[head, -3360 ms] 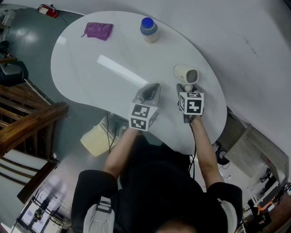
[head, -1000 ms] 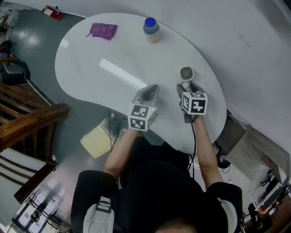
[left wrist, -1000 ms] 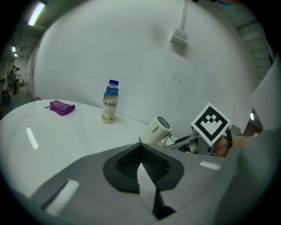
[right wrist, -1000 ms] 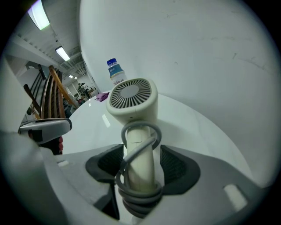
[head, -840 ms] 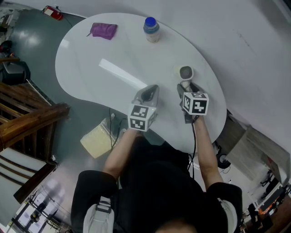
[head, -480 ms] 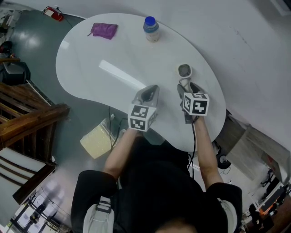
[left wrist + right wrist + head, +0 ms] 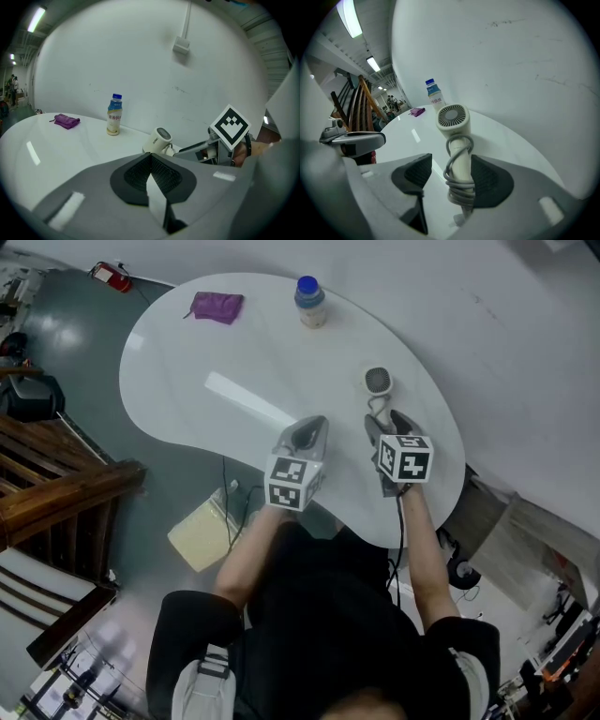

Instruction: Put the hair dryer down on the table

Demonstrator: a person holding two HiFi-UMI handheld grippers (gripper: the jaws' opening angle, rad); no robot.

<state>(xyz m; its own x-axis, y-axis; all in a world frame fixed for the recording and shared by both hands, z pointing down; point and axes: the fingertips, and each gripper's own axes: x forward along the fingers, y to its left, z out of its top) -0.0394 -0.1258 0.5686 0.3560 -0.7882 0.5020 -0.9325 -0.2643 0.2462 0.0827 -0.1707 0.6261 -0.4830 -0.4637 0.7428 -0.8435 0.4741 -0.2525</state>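
Bottle (image 7: pixel 309 301) label unreadable, hair dryer (image 7: pixel 377 382) handle end behind right gripper (image 7: pixel 386 422)

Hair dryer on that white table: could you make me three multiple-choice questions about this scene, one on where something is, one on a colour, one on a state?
1. Where is the hair dryer's handle?
A) between the right gripper's jaws
B) hanging on the wall
C) on the floor

2. What colour is the drink bottle's cap?
A) red
B) blue
C) green

3. How do the left gripper's jaws stand?
A) together, with nothing between them
B) wide apart
C) clamped on the bottle

Answers:
1 A: the right gripper view shows the cord-wrapped handle between its parted jaws.
2 B: the head view shows a blue cap.
3 A: the left gripper view shows the two pads meeting.
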